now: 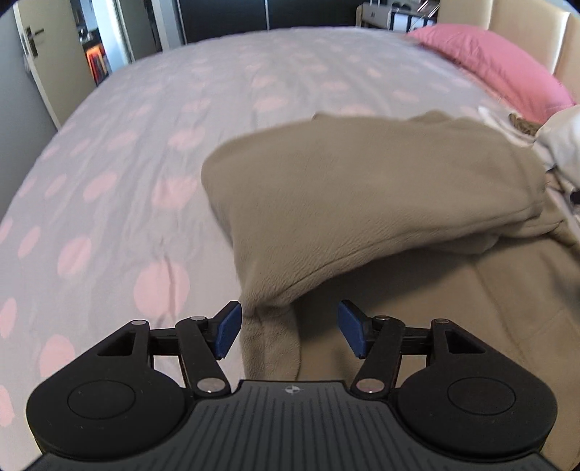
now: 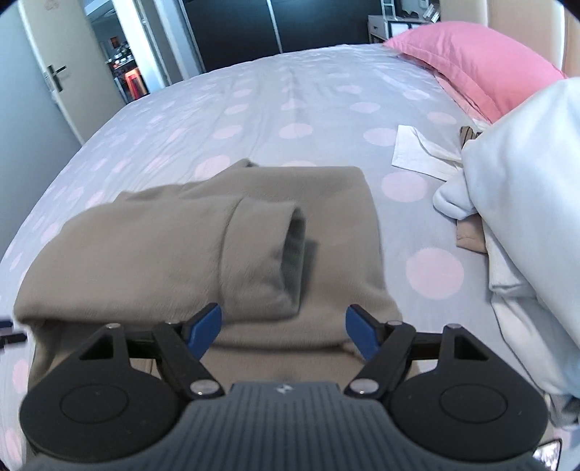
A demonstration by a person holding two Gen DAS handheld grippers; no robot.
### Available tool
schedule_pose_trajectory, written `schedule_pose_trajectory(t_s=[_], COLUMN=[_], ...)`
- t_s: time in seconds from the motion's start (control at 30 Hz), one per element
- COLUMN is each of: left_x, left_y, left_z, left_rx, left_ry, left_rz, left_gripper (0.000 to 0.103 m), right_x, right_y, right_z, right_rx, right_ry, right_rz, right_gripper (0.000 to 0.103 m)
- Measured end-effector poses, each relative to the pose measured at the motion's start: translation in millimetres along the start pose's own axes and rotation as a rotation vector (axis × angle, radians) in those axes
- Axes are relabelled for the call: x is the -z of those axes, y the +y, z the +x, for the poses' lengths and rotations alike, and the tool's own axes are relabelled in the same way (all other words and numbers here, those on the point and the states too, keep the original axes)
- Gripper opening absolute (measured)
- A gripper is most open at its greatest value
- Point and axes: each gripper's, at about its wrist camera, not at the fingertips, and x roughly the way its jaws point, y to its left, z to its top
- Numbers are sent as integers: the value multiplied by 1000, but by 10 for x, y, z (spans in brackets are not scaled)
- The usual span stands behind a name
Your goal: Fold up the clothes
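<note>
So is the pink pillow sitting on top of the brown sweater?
No, the pink pillow lies far up the bed, apart from the brown sweater.

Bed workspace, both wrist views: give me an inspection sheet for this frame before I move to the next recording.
Surface: bed cover, grey with pink dots, lightly creased.
Job's things: taupe fleece garment lying on the cover, partly folded, with one sleeve cuff laid across the top.
Clutter: pale blue garment pile at the right edge; white cloth flat beyond it; pink pillow by the headboard.
Grippers: left gripper open, a hanging fold of the fleece between its fingers but not pinched; right gripper open over the garment's near edge.
Cables: nothing seen.
Surroundings: open door at far left, dark wardrobe panels behind the bed.
</note>
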Motion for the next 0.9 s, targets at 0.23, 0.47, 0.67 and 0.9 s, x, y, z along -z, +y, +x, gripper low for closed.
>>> schedule_pose_trajectory(t_s=[0.23,0.47,0.67,0.9], left_x=[-20,59,133,100], left_y=[64,263,386,344], left_z=[346,482,661,594], left_rx=[-42,-83,-84,-107], left_ry=[13,52,92,104], left_rz=[-62,-106,-154,-169], left_gripper=[46,19,19,25], right_x=[-207,-263,-183,-190], right_y=[-41,93,146,203], right_z=[338,751,1026,1038], right_rx=[-36,-29,29,47], right_ry=[19,104,140,157], right_rz=[42,-25,-88,-164], right_gripper=[78,14,13,16])
